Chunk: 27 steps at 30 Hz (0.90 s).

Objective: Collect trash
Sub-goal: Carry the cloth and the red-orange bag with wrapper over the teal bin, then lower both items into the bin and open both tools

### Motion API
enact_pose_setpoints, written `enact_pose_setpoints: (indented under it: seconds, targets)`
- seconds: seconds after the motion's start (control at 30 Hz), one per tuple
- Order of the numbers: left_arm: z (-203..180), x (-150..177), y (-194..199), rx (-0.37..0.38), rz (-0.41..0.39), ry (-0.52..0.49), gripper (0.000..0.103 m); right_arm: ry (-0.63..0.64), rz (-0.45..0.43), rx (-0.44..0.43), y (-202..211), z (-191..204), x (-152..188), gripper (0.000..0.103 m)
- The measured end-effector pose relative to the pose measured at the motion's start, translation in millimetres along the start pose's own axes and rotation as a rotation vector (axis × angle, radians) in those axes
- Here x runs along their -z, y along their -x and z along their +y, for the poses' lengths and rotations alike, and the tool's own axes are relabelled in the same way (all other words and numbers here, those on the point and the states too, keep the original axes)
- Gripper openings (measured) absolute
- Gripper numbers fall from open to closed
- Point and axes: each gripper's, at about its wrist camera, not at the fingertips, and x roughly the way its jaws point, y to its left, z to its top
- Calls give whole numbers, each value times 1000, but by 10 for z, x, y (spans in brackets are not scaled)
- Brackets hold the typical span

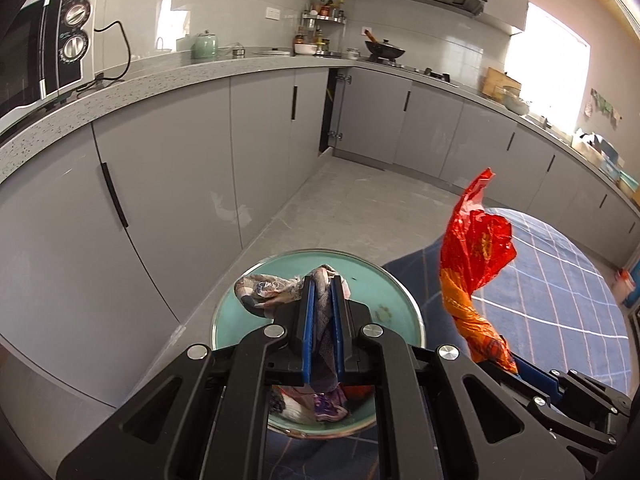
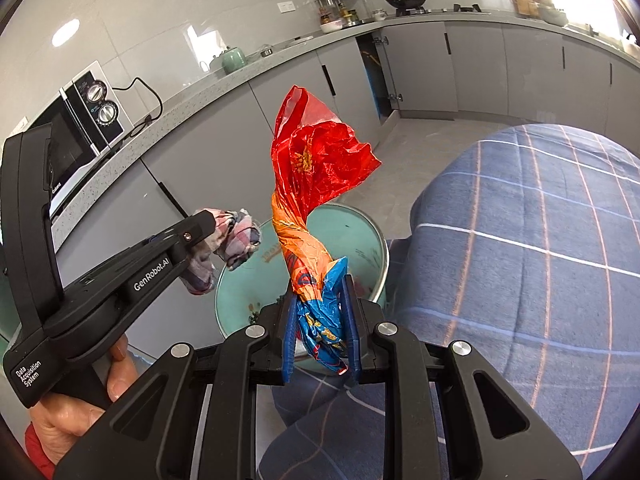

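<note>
My left gripper (image 1: 323, 280) is shut on a crumpled, patterned scrap of trash (image 1: 264, 292), which bulges out to the left of its blue pads. It hangs just above a round teal bin (image 1: 384, 284) with a metal rim. My right gripper (image 2: 320, 284) is shut on the blue end of a twisted plastic bag (image 2: 316, 168). The bag stands up orange, then red, over the bin (image 2: 360, 236). In the right wrist view the left gripper (image 2: 208, 220) reaches in from the left with the scrap (image 2: 240, 240) at its tip, beside the bag.
Blue checked fabric (image 2: 520, 240) fills the right side next to the bin. Grey cabinets (image 1: 180, 168) run along the left and back under a speckled counter with a microwave (image 1: 52, 40). One corner cabinet door (image 1: 332, 108) stands ajar. A hand (image 2: 80, 412) holds the left gripper's handle.
</note>
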Motion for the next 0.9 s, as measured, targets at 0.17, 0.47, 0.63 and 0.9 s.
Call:
enact_pose_setpoints:
  seconds: [0.17,0.47,0.63,0.9]
  targets:
    - [110,-5,-80,-19,12,23,9,3,25,1,-153,35,-23,22]
    - [144,49,-320,-26,68,22,9,-10,82,11,-457,31,-14,22]
    - [143,79,-489,-17,109,17,9,-7,104,30,-587,23,-32,22]
    - [205,147,-627,-44,144,18,9,5,135,35,-758,28,-56,23]
